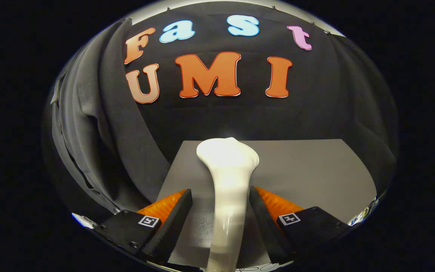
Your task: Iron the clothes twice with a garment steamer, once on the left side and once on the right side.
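Meanwhile, at the booth:
Gripper: the gripper (220, 211) stands partly open, its fingers (172, 215) flanking the steamer's stem; the right finger looks to touch it, while a sliver of table shows on the left, so a firm pinch cannot be confirmed.
Steamer: the steamer (228, 177), white and glossy, runs forward between the fingers, its wide head just ahead of the tips; held this way, the head leads and the handle trails back toward the hand.
Head: aimed straight ahead over the table, not turned toward the garment; which face gives steam cannot be told.
Shirt: the shirt (100, 124), dark grey with a buttoned front, hangs to the left of the fingers and well beyond them, draped so its panels are open to a vertical pass.
Table: the table (308, 170), grey and flat, lies under and ahead of the fingers.
Stage: by judgement, neither pass is under way; the head is apart from the cloth.
Next: likely a swing left to bring the head to the shirt.
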A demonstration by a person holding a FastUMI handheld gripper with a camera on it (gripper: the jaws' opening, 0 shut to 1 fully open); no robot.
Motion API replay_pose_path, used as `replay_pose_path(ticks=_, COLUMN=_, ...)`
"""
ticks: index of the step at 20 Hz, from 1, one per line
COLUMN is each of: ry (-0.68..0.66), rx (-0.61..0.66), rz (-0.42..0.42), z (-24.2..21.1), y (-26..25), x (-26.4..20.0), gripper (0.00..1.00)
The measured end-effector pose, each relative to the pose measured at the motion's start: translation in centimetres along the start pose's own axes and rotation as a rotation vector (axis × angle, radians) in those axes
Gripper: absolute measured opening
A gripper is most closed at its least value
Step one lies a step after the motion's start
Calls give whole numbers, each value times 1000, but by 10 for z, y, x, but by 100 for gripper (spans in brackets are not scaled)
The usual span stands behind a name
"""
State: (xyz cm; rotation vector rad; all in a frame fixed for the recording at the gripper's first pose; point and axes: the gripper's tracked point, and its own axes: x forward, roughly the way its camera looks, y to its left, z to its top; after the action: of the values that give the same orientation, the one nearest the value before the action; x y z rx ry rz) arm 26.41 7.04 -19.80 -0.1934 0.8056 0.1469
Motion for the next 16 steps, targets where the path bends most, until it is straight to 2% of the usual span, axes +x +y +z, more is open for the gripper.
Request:
replay_pose_path(ticks=2, ry=59, rx=6, rz=-7, z=-9, y=-5, x=9, gripper=98)
replay_pose_path(ticks=4, ry=54, rx=-5, rz=0, z=-5, y=-6, x=16, gripper=96)
replay_pose_path(ticks=8, ry=49, rx=-12, rz=52, z=-6, y=2, x=16, gripper=82)
replay_pose_path(ticks=9, ry=47, rx=4, rz=59, z=-3, y=2, x=14, gripper=65)
replay_pose_path(ticks=11, ry=41, rx=24, rz=55, z=-3, y=2, x=12, gripper=56)
replay_pose_path(ticks=14, ry=31, rx=40, rz=24, z=-2, y=-3, x=11, gripper=47)
replay_pose_path(ticks=16, ry=-3, rx=56, rz=-7, z=4, y=-6, x=6, gripper=47)
